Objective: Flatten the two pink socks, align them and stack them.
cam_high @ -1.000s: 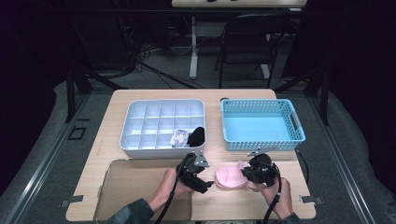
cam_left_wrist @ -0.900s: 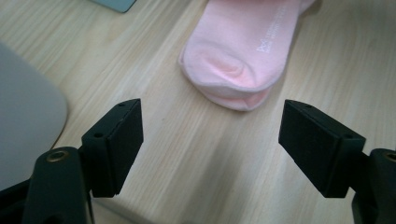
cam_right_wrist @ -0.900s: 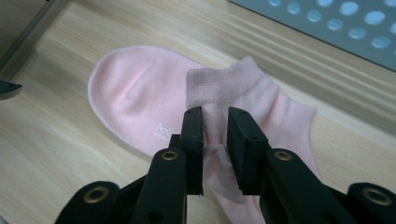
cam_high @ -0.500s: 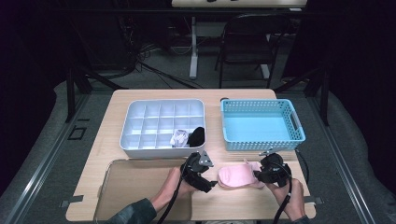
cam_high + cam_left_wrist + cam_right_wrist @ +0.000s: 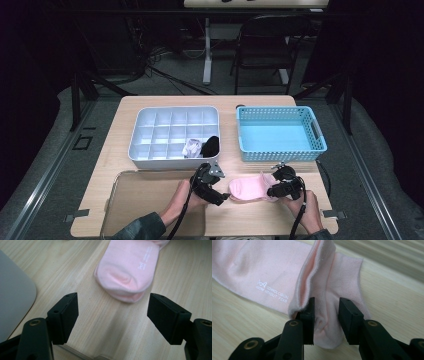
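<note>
A pink sock [image 5: 248,190] lies flat on the wooden table between my two grippers. My right gripper [image 5: 271,192] is at its cuff end. In the right gripper view its jaws [image 5: 326,320] pinch the bunched cuff of the sock [image 5: 262,270], with a fold standing up against one pad. They have just been closing a little on that fabric. My left gripper [image 5: 223,196] is open. In the left gripper view its jaws [image 5: 112,315] stand wide apart just short of the sock's rounded toe [image 5: 128,270], and only bare table lies between them.
A grey divided box [image 5: 150,159] behind the hands holds a white item [image 5: 191,148] and a black item [image 5: 210,145]. A blue basket [image 5: 280,152] stands at the back right. A flat grey tray [image 5: 145,195] lies front left, its corner [image 5: 12,302] beside the left gripper.
The right hand moved right and sank to the table, drawing the sock out flat. The left hand hardly moved.
</note>
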{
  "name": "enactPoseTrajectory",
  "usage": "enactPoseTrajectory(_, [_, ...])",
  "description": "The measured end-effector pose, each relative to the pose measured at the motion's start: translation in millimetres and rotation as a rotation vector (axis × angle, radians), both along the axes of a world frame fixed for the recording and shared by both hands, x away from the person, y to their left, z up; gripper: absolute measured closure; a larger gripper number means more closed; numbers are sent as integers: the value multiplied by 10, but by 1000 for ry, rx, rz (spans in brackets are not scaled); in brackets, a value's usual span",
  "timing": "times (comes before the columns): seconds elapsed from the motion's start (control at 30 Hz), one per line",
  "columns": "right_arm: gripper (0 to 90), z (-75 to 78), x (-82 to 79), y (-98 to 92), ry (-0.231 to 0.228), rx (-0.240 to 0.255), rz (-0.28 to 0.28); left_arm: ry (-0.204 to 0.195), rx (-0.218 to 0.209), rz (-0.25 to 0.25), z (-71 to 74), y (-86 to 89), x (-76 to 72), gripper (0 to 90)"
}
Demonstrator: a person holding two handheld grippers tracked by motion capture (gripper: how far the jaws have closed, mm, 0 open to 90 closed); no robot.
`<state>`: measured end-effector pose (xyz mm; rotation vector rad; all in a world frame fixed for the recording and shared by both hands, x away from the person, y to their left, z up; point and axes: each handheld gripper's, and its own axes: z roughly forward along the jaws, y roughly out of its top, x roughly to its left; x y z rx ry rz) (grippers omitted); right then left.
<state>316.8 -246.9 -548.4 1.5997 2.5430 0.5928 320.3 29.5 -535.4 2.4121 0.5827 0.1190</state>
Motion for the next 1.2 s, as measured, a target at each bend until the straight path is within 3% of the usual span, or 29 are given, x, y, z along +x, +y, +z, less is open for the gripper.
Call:
enactPoseTrajectory(0.17, [644,-11,-11,140,1,27,8,5,-1,-4,-18,-11,-14,285])
enactPoseTrajectory(0.23, [624,-9,-26,213,6,22,26,-1,16,-12,-51,-26,-23,307])
enactPoseTrajectory(0.37, [558,44,-52,249,4,29,44,30,51,-44,-135,-54,-14,358])
enactPoseTrajectory(0.4, [524,123,-67,205,-15,32,13,40,54,-43,-166,-67,-15,417])
enactPoseTrajectory(0.43, [521,170,-72,183,-19,18,15,49,54,-46,-180,-75,-16,443])
enactPoseTrajectory(0.53, [499,335,-132,172,-89,23,10,52,78,-50,-201,-92,-24,516])
enactPoseTrajectory(0.67, [459,416,-177,302,-147,27,47,55,94,-49,-227,-102,-32,574])
enactPoseTrajectory(0.73, [439,431,-175,342,-149,14,68,55,94,-50,-229,-101,-33,584])
enactPoseTrajectory(0.77, [435,447,-180,452,-171,17,89,54,98,-51,-230,-101,-33,611])
enactPoseTrajectory(0.83, [444,444,-177,486,-176,7,90,55,102,-53,-231,-99,-35,627])
enactPoseTrajectory(0.87, [462,432,-166,516,-182,-27,95,55,108,-53,-232,-97,-35,627])
enactPoseTrajectory(0.9, [577,351,-118,536,-164,-54,83,55,111,-56,-235,-97,-34,642])
enactPoseTrajectory(1.03, [733,262,-49,443,-119,-72,66,60,115,-52,-238,-93,-39,643])
enactPoseTrajectory(1.2, [775,268,-22,297,-120,-73,33,61,117,-49,-241,-96,-39,650])
